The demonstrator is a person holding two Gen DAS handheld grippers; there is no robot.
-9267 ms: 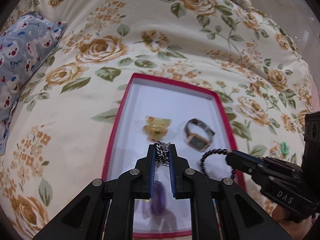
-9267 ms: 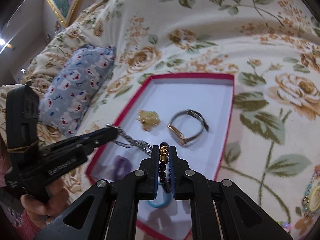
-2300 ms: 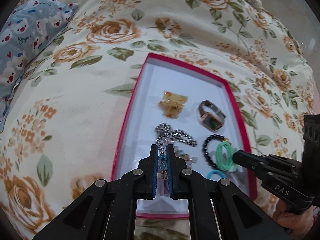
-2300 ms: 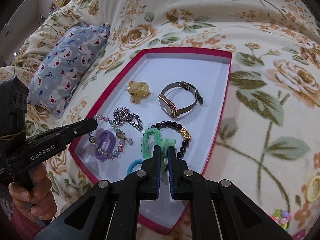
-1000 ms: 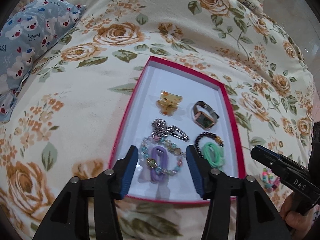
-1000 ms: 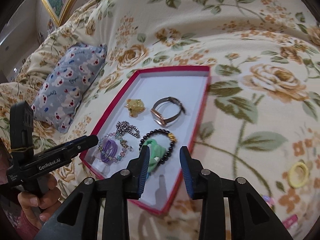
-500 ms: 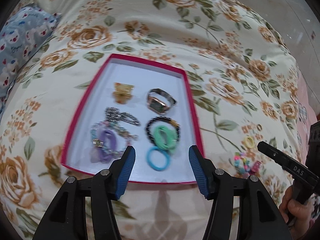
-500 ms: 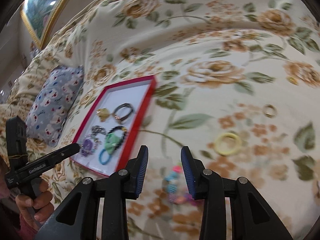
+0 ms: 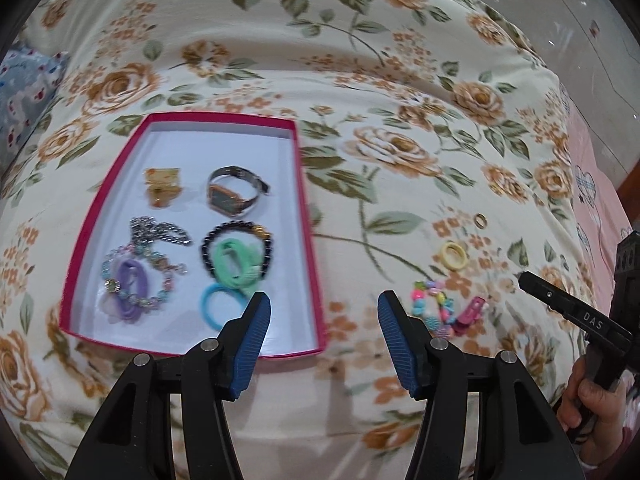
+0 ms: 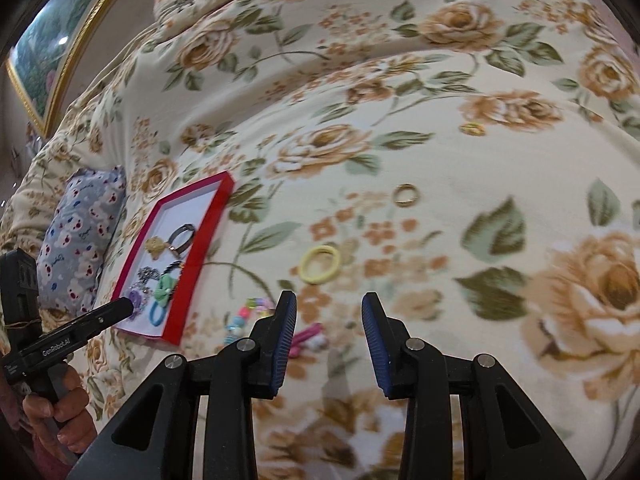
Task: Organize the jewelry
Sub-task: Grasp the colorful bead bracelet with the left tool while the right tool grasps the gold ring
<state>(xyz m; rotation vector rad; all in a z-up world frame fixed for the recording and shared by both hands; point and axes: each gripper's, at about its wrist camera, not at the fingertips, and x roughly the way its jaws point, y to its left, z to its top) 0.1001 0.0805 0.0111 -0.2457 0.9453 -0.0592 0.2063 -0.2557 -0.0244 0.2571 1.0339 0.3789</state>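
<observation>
The red tray [image 9: 308, 216] lies on the floral bed cover [image 9: 360, 80], left of centre in the left wrist view. Inside it, far row: an amber hair clip [image 9: 162, 186] on the left and a watch [image 9: 234, 192] on the right. Middle row: a silver chain [image 9: 160, 232] on the left; on the right a black bead bracelet [image 9: 208, 240] with a green hair tie [image 9: 234, 264] lying inside its loop. Near row: a pastel bead bracelet [image 9: 166, 292] around a purple hair tie [image 9: 130, 288] on the left, and a blue hair tie [image 9: 214, 306] on the right.

On the cover to the right of the tray, well apart from it, lie a colourful bead bracelet [image 9: 434, 308], a pink clip [image 9: 470, 314] just beside it, a yellow hair tie [image 9: 452, 255] farther off, and a gold ring [image 9: 480, 221] beyond that.

The left claw [image 9: 322, 316] is empty, its pads spread wide, above the tray's near right corner. The right claw [image 10: 329, 324] is also empty with pads apart, above the cover near the pink clip [image 10: 306, 338] and yellow hair tie [image 10: 320, 264]. A patterned pillow [image 10: 76, 236] lies left of the tray [image 10: 188, 276].
</observation>
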